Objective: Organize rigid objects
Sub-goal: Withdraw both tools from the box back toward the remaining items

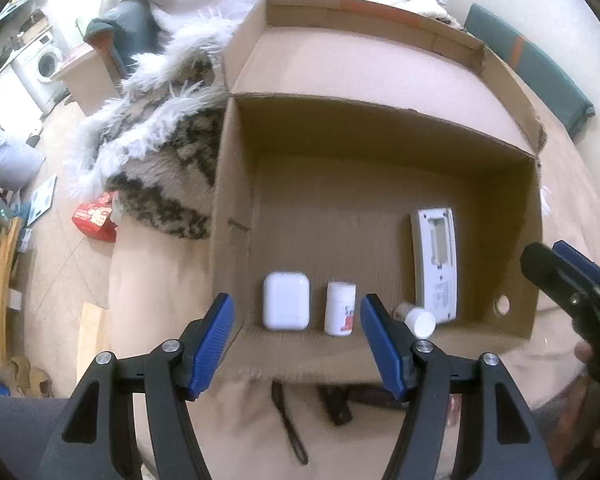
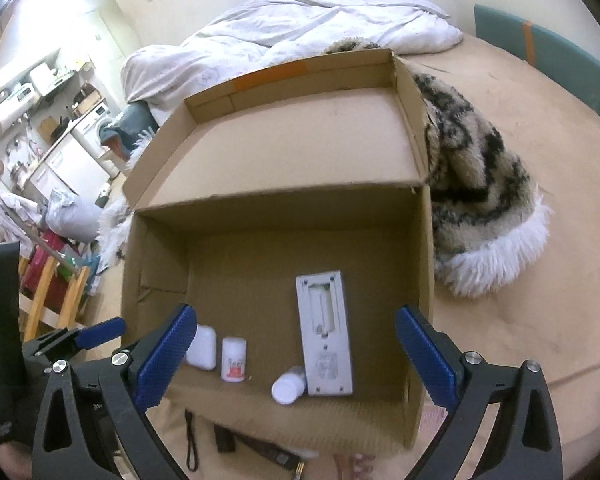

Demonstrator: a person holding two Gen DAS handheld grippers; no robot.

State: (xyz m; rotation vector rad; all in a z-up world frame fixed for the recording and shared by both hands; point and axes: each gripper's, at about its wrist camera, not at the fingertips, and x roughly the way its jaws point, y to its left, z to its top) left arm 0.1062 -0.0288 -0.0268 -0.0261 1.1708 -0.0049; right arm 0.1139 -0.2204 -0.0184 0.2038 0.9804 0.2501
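An open cardboard box (image 1: 228, 200) (image 2: 280, 212) lies on the bed. On its floor, near the front wall, stand a white earbud case (image 1: 286, 306) (image 2: 202, 346) and a white bottle with a red label (image 1: 340, 308) (image 2: 233, 364). A small white-capped bottle (image 1: 418, 320) (image 2: 288, 388) lies on its side beside a flat white device (image 1: 438, 264) (image 2: 324, 332). My left gripper (image 1: 298, 340) hovers open above the front wall, with nothing between its pads. My right gripper (image 2: 296, 356) hangs wide open and holds nothing; it also shows at the right edge (image 1: 568, 276) of the left wrist view.
Just in front of the box on the tan sheet lie a black strap (image 1: 290, 424) (image 2: 190, 440) and a dark object (image 1: 340, 404) (image 2: 260, 448). A furry patterned blanket (image 2: 480, 208) (image 1: 160, 140) borders the box. Behind it are a white duvet (image 2: 300, 28) and a teal pillow (image 2: 548, 52).
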